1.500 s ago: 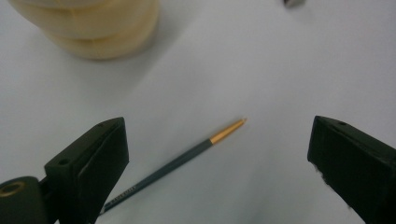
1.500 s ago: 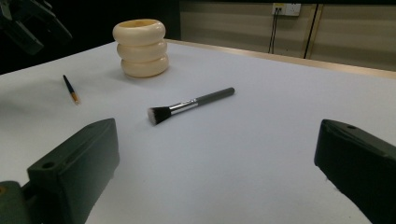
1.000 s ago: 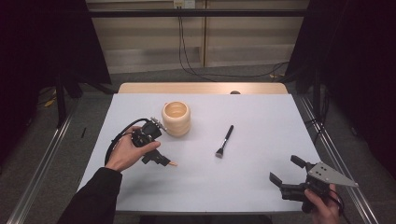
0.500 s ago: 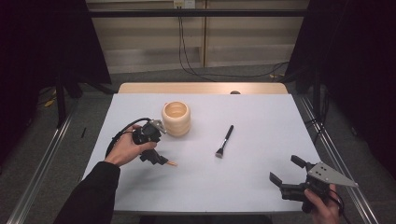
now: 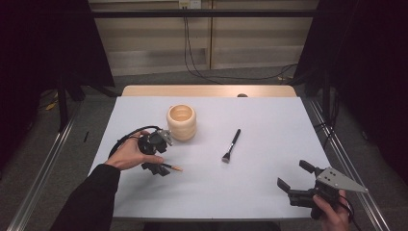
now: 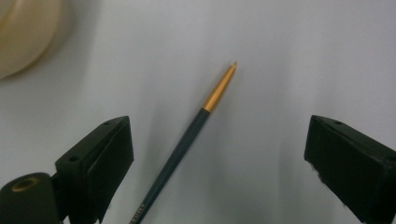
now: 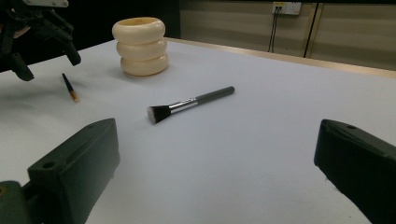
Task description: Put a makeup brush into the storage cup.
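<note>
The left claw [image 5: 159,166] hangs over a thin dark brush with a gold ferrule [image 6: 187,135], jaws spread wide with the handle lying between them on the white counter [image 5: 260,187], untouched. The left gripper view shows that gap plainly. The ribbed cream holder [image 5: 181,122] stands just beyond. The right claw [image 5: 296,182], also wide, rests near the counter's front right corner; its view shows a flat-topped makeup brush [image 7: 187,103] lying mid-counter.
</note>
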Demonstrator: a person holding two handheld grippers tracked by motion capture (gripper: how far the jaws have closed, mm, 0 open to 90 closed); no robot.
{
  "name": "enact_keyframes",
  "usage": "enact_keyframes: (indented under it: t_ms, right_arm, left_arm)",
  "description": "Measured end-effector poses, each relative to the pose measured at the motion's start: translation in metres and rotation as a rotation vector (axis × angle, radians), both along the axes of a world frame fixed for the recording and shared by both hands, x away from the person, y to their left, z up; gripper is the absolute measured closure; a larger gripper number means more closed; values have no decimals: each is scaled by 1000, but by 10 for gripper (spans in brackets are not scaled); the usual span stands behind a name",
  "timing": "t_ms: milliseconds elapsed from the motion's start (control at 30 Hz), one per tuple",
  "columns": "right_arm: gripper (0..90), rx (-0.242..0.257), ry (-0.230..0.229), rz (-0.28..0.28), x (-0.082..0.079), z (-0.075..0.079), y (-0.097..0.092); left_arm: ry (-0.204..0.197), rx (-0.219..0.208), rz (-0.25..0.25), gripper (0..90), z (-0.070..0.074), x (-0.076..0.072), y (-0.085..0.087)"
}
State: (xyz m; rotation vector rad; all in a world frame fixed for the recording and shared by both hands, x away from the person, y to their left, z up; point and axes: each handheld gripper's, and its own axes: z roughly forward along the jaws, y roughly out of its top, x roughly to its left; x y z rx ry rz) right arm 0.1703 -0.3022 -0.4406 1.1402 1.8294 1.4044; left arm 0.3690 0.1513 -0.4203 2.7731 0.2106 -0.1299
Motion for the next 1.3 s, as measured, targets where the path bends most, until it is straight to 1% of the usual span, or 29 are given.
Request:
enact_keyframes:
  t_ms: [67,133,167,200,233,267,333,367,400,467,500,533,567,600,633,667,700,733,767,800,833,900,933,967,1000,1033,1133,1233,1300]
  right_arm:
    - [0,-2,-1,1,0,0,0]
    - [0,-3,0,1,0,0,0]
    - [0,0,-1,-2,0,0,0]
    - [0,-1,-1,-2,0,0,0]
    - [0,0,-1,0,0,0,0]
    - [0,0,-1,0,0,0,0]
    - [0,-3,1,1,0,0,0]
    - [0,-5,0,2,0,0,0]
    - [0,-5,0,1,0,0,0]
    - [0,-5,0,2,0,0,0]
    - [0,-7,-1,2,0,0,0]
    - [0,-7,2,3,0,0,0]
    - [0,-14,5,-2,0,-1,0]
    - [0,-14,5,-2,0,-1,0]
    - [0,-11,5,-1,0,-1,1]
    - [0,-12,4,-1,0,-1,0]
    - [0,-12,4,-1,0,-1,0]
    - [0,-16,1,-2,0,-1,0]
    - [0,-17,0,-2,0,-1,0]
    - [0,-15,4,-1,0,-1,1]
    - [0,-15,4,-1,0,-1,1]
    - [0,-16,7,4,0,-1,1]
    - [0,-17,6,7,0,-1,1]
    - [0,-18,6,6,0,-1,1]
    - [0,-16,7,5,0,-1,1]
    - [0,-16,7,5,0,-1,1]
    - [0,-15,7,5,0,-1,2]
    - [0,-15,7,6,0,-1,1]
    - [0,-17,7,7,0,-1,1]
  left_arm:
    - [0,11,-3,75,-1,-1,-2]
    - [-1,4,-7,111,-2,-2,-2]
    - [-9,19,-19,102,-3,-3,-4]
    - [-20,7,-1,95,-5,-4,-5]
    - [-20,7,-1,104,-5,-4,-5]
    - [-14,24,-27,104,-4,-4,-6]
    - [-20,45,-39,117,-7,-6,-9]
    - [-21,50,-35,139,-8,-7,-10]
    - [-20,47,-48,182,-9,-6,-10]
    - [-22,46,-40,201,-10,-5,-11]
    - [-20,45,-33,262,-9,-5,-11]
    - [-21,46,-44,303,-10,-5,-12]
    - [-23,44,-32,380,-12,-6,-13]
    - [-23,44,-32,390,-12,-6,-13]
    - [-35,65,-36,430,-13,-3,-13]
    - [-46,63,-27,459,-12,-2,-13]
    - [-46,63,-27,485,-12,-2,-13]
    - [-38,52,-12,526,-13,-1,-12]
    - [-38,52,-12,540,-13,-1,-12]
    - [-34,68,-21,566,-13,0,-12]
    - [-18,73,-12,566,-14,0,-12]
    - [-25,78,-7,617,-14,0,-12]
    - [-17,77,-10,636,-14,1,-12]
    - [-19,75,-7,648,-16,1,-12]
    - [-8,77,4,649,-17,0,-14]
    - [-8,77,4,656,-17,0,-14]
    - [-12,96,-32,669,-17,1,-17]
    - [-5,98,-28,670,-20,0,-19]
    - [-17,113,-50,679,-22,-1,-20]
